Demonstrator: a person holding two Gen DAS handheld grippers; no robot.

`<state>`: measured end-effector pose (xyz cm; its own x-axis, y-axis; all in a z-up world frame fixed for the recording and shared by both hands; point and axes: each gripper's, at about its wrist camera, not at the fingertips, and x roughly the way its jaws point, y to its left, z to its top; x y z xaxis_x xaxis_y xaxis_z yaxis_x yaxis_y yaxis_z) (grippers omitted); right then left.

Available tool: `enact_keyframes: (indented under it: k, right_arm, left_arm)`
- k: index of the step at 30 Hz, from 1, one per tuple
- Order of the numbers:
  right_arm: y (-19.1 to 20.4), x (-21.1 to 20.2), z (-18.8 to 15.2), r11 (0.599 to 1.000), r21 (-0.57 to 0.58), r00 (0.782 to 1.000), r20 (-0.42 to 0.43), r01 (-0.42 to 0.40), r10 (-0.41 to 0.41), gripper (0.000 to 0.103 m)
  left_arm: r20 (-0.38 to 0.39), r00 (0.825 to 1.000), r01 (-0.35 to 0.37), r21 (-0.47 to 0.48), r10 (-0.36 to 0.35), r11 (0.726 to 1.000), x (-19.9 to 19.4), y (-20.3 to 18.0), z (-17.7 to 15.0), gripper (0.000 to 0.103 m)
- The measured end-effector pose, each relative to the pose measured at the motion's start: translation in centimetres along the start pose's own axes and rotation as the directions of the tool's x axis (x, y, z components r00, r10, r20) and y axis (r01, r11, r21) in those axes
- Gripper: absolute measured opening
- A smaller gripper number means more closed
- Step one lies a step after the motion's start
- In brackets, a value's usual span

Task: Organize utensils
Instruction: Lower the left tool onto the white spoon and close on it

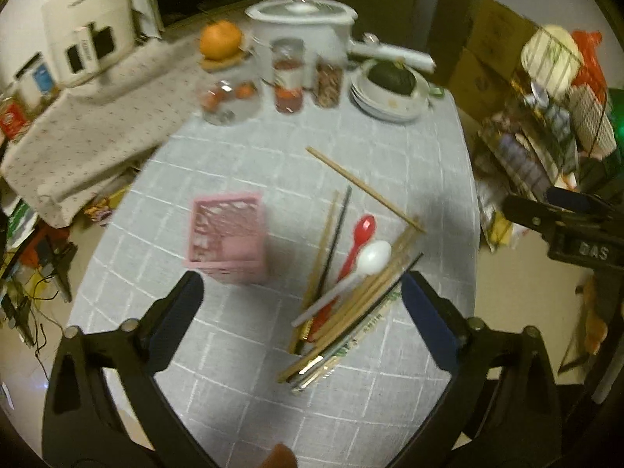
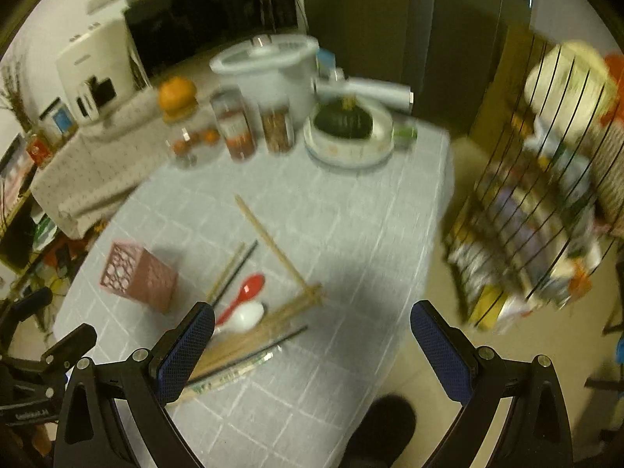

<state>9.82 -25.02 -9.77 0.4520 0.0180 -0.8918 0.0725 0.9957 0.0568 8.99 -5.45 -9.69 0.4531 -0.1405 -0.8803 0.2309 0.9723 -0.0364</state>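
A pink lattice utensil holder stands upright on the grey checked tablecloth; it also shows in the right wrist view. Right of it lies a pile of wooden and black chopsticks, a red spoon and a white spoon. One wooden chopstick lies apart, slanting. My left gripper is open and empty above the near side of the pile. My right gripper is open and empty, over the table's right edge beside the pile.
At the table's far side stand a white cooker, jars, an orange and stacked plates with a dark squash. A wire rack of goods stands right of the table. A cloth-covered stack is at the left.
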Motion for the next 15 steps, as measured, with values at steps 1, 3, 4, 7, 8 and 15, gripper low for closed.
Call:
enact_keyframes:
  k: [1,3,4,7,8,15]
  right_arm:
    - [-0.5,0.8,0.0,1.0,0.005,1.0,-0.02,0.012,-0.012,0.101]
    - [-1.2,2.2,0.0,1.0,0.007,0.998,-0.058,0.027,-0.026,0.101]
    - [-1.5,2.8,0.0,1.0,0.013,0.997,-0.076,0.023,-0.022,0.101]
    - [-2.4,4.5,-0.1,1.0,0.03,0.993,-0.121,0.003,0.001,0.101]
    - [-2.7,4.9,-0.3,0.999,0.034,0.991,-0.132,0.005,0.0,0.101]
    - [-4.0,8.4,-1.1,0.997,0.08,0.975,-0.219,-0.02,0.037,0.099]
  left_arm:
    - [-0.023,1.0,0.018,0.006,-0.018,1.0,0.7,-0.4,0.1,0.095]
    - [-0.062,0.997,0.056,0.014,-0.055,0.998,2.0,-1.0,0.2,0.088]
    - [-0.078,0.995,0.072,0.019,-0.07,0.997,2.6,-1.3,0.3,0.085]
    - [-0.141,0.984,0.116,0.045,-0.109,0.992,5.1,-2.7,0.4,0.073]
    - [-0.156,0.981,0.124,0.051,-0.115,0.991,5.9,-3.0,0.5,0.066]
    - [-0.272,0.953,0.149,0.028,-0.136,0.988,11.9,-4.7,0.5,0.043]
